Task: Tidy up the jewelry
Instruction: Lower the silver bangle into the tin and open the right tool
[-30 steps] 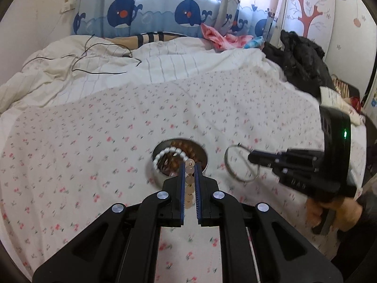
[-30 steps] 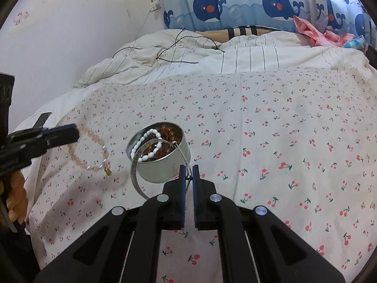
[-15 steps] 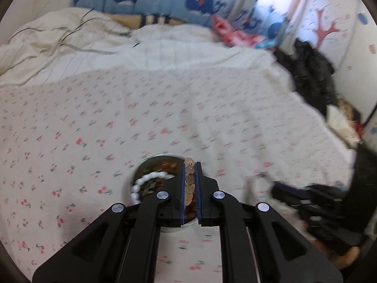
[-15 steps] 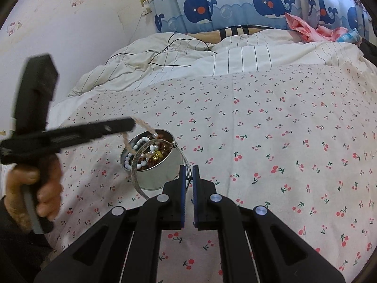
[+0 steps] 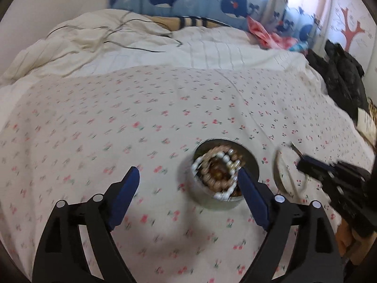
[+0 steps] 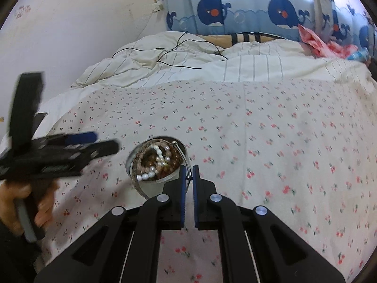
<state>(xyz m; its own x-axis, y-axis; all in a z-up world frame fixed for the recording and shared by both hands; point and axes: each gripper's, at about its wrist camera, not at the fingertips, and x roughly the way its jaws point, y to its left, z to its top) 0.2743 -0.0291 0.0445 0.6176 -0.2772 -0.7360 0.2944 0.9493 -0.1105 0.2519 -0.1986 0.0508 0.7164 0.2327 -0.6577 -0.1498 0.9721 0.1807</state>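
Tin (image 5: 225, 179) of bead strands sits on the cherry-print bed (image 5: 141, 122), just ahead of the left claw (image 5: 188, 184), whose jaws are spread wide, gripping nothing. Right claw (image 6: 187, 179) is clenched on a thin metal bangle (image 6: 186, 165) hanging beside the tin. Step looks like loading the tin; next move likely needs the bangle centred over the rim, then let go.

A round silver metal tin (image 5: 223, 172) stands upright on the cherry-print bedsheet, heaped with white pearl and brown bead strands (image 6: 157, 162). Just right of it, a thin silver bangle (image 5: 281, 167) hangs tilted, clear of the sheet.
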